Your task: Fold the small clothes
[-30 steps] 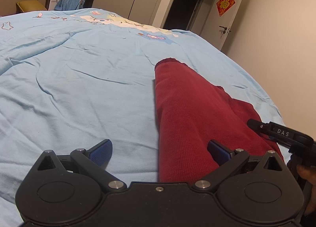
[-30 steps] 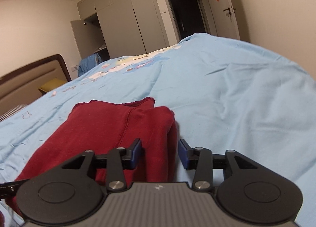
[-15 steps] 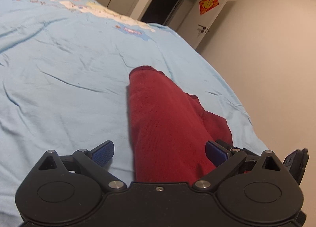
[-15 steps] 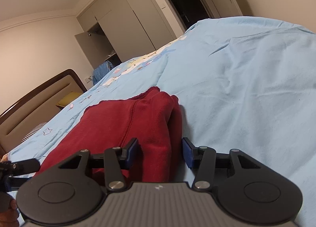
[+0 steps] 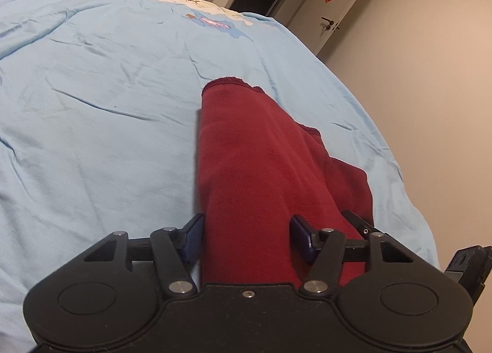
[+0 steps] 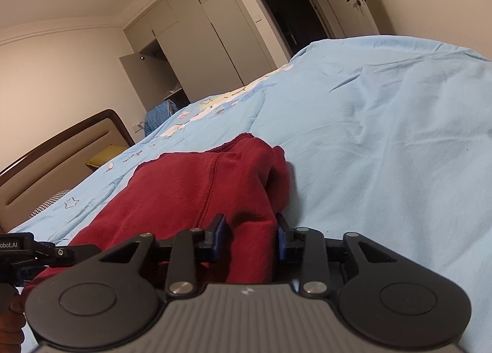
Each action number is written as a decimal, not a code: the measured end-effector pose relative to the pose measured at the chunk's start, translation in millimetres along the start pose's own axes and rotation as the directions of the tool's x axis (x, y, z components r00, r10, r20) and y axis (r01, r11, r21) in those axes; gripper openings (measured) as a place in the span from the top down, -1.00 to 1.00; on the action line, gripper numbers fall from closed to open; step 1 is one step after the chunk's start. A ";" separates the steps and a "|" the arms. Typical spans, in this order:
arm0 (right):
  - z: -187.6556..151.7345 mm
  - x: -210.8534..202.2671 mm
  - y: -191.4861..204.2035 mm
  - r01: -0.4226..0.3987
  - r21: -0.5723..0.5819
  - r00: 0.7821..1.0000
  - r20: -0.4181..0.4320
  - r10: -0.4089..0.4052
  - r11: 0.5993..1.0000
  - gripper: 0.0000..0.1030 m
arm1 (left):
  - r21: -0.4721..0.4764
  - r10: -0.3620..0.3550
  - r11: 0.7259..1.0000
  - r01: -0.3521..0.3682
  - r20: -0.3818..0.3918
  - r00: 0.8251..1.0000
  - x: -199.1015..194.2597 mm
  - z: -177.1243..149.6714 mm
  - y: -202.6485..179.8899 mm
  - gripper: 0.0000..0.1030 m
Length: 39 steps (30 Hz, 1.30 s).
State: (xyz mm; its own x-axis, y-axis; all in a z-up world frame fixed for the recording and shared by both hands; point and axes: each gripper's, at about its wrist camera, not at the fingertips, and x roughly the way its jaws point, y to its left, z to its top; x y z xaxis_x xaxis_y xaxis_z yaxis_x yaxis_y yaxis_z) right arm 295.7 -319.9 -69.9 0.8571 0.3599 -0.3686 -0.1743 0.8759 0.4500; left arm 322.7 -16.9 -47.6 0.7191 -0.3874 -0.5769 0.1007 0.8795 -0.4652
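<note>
Left tool: your jaws stand at a middling gap astride the near end of the red garment, the blue pads flanking the folded roll; whether they already pinch the cloth cannot be told from this view. Right tool: its jaws sit narrower, either side of the thick doubled edge of the garment, pads close against the fabric, though a firm clamp is not certain here either. The garment lies on the bed, near its right-hand side, already folded lengthwise into a long band that runs away from you toward the hem at the far end. Both tools take the near end, one at each corner, probably so that you can carry this end over toward the hem and halve the band evenly. Note the edges: on the left tool's side the fold is clean and straight, while a lower layer spills out beyond the roll on the other side and may need tucking. Open room lies ahead and to your left, where the sheet is bare apart from shallow wrinkles; to your right the bed falls away toward the wall, so keep the fold travelling forward, not sideways.
</note>
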 end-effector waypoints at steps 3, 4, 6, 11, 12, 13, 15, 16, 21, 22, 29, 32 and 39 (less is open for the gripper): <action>-4.9 -2.5 4.7 0.013 0.009 1.000 0.018 -0.013 1.000 0.47 | 0.024 0.026 0.999 -0.026 0.016 1.000 -2.9 -2.5 -5.4 0.01; -6.5 -4.6 5.8 0.020 0.019 0.999 0.025 -0.020 1.000 0.52 | 0.027 0.033 0.999 -0.034 0.020 0.999 -4.5 -3.3 -7.1 0.07; -12.6 -10.9 13.6 0.037 0.024 0.998 0.044 -0.038 0.999 0.57 | 0.052 0.049 0.997 -0.051 0.033 0.998 -10.9 -6.2 -12.9 0.16; -14.2 -31.9 31.6 0.027 0.014 0.995 0.096 -0.028 1.000 0.68 | 0.099 0.039 0.994 -0.046 0.065 0.997 -33.4 -10.6 -20.0 0.31; -12.6 -35.6 35.6 0.020 0.005 0.994 0.104 -0.020 1.000 0.69 | 0.101 0.037 0.994 -0.043 0.065 0.997 -37.4 -10.7 -20.0 0.33; -10.8 -38.8 40.7 0.016 -0.011 0.994 0.110 -0.015 1.000 0.69 | 0.101 0.036 0.994 -0.042 0.065 0.997 -41.2 -10.5 -19.6 0.34; -7.1 -44.1 52.4 0.012 -0.064 0.993 0.121 -0.005 0.998 0.69 | 0.100 0.040 0.994 -0.047 0.066 0.997 -47.0 -10.3 -18.7 0.34; -5.8 -46.0 57.9 0.010 -0.090 0.992 0.125 0.001 0.996 0.70 | 0.103 0.047 0.993 -0.053 0.068 0.997 -49.4 -10.3 -18.5 0.35; -2.5 -44.5 86.3 0.001 -0.213 0.991 0.134 0.028 0.977 0.71 | 0.166 0.084 0.981 -0.099 0.095 0.992 -58.6 -9.7 -21.3 0.35; -1.8 -42.1 91.3 -0.002 -0.231 0.990 0.136 0.035 0.973 0.71 | 0.187 0.091 0.976 -0.110 0.105 0.990 -60.0 -8.0 -22.1 0.36; 23.3 -7.5 137.7 -0.028 -0.321 0.982 0.166 0.085 0.947 0.72 | 0.286 0.129 0.938 -0.195 0.233 0.964 -65.6 30.8 -23.4 0.36; 45.9 16.3 157.8 -0.028 -0.371 0.973 0.203 0.110 0.928 0.72 | 0.306 0.123 0.926 -0.220 0.308 0.943 -64.2 58.8 -21.4 0.36; 95.1 92.5 171.7 -0.048 -0.334 0.974 0.192 0.118 0.941 0.72 | 0.229 0.115 0.952 -0.201 0.340 0.933 -32.5 124.3 10.6 0.36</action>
State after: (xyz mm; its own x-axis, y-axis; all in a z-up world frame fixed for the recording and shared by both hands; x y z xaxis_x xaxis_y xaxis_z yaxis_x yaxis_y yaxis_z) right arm 391.2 -166.8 50.7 0.9077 0.3919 -0.1496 -0.3671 0.9147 0.1692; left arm 385.9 39.3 49.6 0.9166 -0.1663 -0.3636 0.1089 0.9789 -0.1732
